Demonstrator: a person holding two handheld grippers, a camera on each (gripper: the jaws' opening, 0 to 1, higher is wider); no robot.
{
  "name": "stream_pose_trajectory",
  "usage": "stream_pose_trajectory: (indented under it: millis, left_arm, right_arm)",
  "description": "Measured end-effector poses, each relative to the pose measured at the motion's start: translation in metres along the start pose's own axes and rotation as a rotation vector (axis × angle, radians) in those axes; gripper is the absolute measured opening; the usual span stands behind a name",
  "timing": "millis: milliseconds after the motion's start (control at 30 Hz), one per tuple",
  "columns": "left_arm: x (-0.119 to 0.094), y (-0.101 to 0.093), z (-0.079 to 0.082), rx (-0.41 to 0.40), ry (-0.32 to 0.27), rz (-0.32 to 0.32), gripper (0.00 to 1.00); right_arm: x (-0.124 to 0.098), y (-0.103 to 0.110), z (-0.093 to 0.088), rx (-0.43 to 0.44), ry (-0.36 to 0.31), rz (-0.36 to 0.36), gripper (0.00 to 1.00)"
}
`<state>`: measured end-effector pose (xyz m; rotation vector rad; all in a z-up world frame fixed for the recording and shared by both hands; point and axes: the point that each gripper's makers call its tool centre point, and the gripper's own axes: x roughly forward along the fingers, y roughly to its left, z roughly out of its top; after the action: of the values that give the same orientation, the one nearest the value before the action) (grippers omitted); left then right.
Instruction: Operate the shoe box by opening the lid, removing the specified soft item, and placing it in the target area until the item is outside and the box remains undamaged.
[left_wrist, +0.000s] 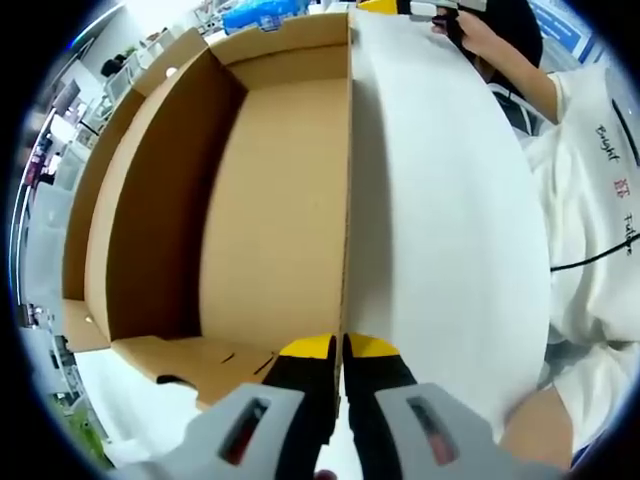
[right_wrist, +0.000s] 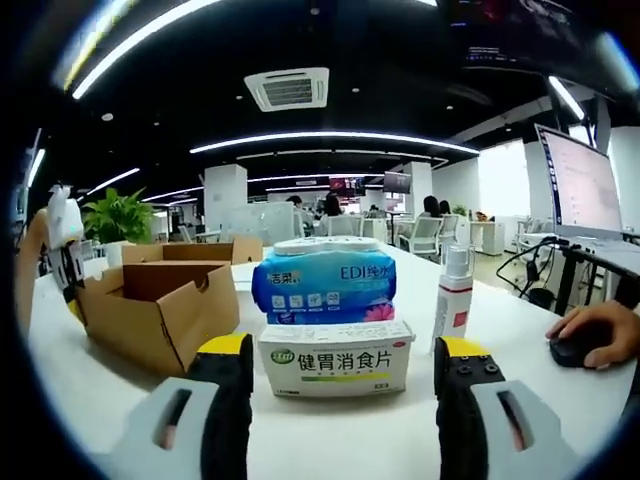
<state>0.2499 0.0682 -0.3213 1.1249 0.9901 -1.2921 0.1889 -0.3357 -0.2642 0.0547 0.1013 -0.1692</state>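
Observation:
The brown cardboard shoe box (left_wrist: 160, 230) lies open, and the inside that I can see holds nothing. My left gripper (left_wrist: 342, 348) is shut on the edge of its raised lid (left_wrist: 275, 200), which runs straight up the left gripper view. In the right gripper view the box (right_wrist: 150, 305) stands at the left with the left gripper (right_wrist: 62, 245) beside it. A soft blue tissue pack (right_wrist: 325, 285) rests on a white carton with green print (right_wrist: 335, 362) on the white table (right_wrist: 330, 440). My right gripper (right_wrist: 345, 352) is open, its jaws wide on either side of the carton.
A white spray bottle (right_wrist: 455, 290) stands right of the tissue pack. A person's hand (right_wrist: 590, 338) rests on a mouse at the far right, under a monitor (right_wrist: 585, 185). A potted plant (right_wrist: 115, 215) stands behind the box. A person in a white shirt (left_wrist: 600, 200) sits past the table edge.

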Motion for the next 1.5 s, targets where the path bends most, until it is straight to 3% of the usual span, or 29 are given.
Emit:
stream_pose_trajectory:
  millis: [67, 100, 233, 367, 533, 700, 833, 1000, 1167, 1333, 1400, 1467, 1500]
  left_arm:
    - [0.000, 0.000, 0.000, 0.013, 0.005, 0.007, 0.03]
    - [0.000, 0.000, -0.001, 0.014, 0.006, 0.007, 0.03]
    - [0.000, 0.000, -0.001, 0.006, 0.010, 0.003, 0.03]
    - [0.000, 0.000, -0.001, 0.003, 0.011, 0.003, 0.03]
    - [0.000, 0.001, -0.001, -0.004, 0.017, 0.004, 0.03]
    - [0.000, 0.001, -0.002, -0.002, 0.021, 0.004, 0.03]
    - [0.000, 0.000, -0.001, 0.000, 0.023, -0.011, 0.02]
    - [0.001, 0.000, -0.001, 0.002, 0.025, -0.011, 0.02]
    - [0.001, 0.000, -0.001, -0.008, 0.028, -0.009, 0.02]
    - [0.001, -0.001, -0.001, -0.016, 0.033, -0.015, 0.02]
    - [0.001, 0.000, -0.001, -0.014, 0.033, -0.014, 0.02]
    - [0.001, 0.000, -0.001, -0.015, 0.030, -0.014, 0.02]
    - [0.001, 0.000, -0.001, -0.014, 0.030, -0.013, 0.02]
  right_arm:
    - [-0.004, -0.001, 0.001, -0.003, -0.022, -0.013, 0.63]
    - [-0.005, -0.002, 0.009, -0.026, -0.074, -0.022, 0.62]
    - [-0.011, 0.001, 0.016, -0.023, -0.097, -0.009, 0.60]
    - [-0.010, 0.003, 0.021, -0.024, -0.090, 0.016, 0.64]
    - [-0.010, 0.007, 0.018, 0.031, -0.064, 0.064, 0.59]
    - [-0.012, 0.015, 0.017, 0.061, -0.067, 0.113, 0.62]
    - [-0.013, 0.013, 0.014, 0.014, -0.065, 0.096, 0.60]
    - [-0.013, 0.015, 0.016, 0.018, -0.080, 0.106, 0.66]
    - [-0.010, 0.021, 0.014, -0.031, -0.056, 0.112, 0.63]
    - [-0.013, 0.026, 0.027, -0.015, -0.070, 0.130, 0.54]
    - [-0.014, 0.027, 0.032, -0.003, -0.098, 0.138, 0.57]
    - [-0.013, 0.026, 0.030, 0.008, -0.097, 0.130, 0.69]
    - [-0.012, 0.028, 0.027, 0.019, -0.084, 0.138, 0.69]
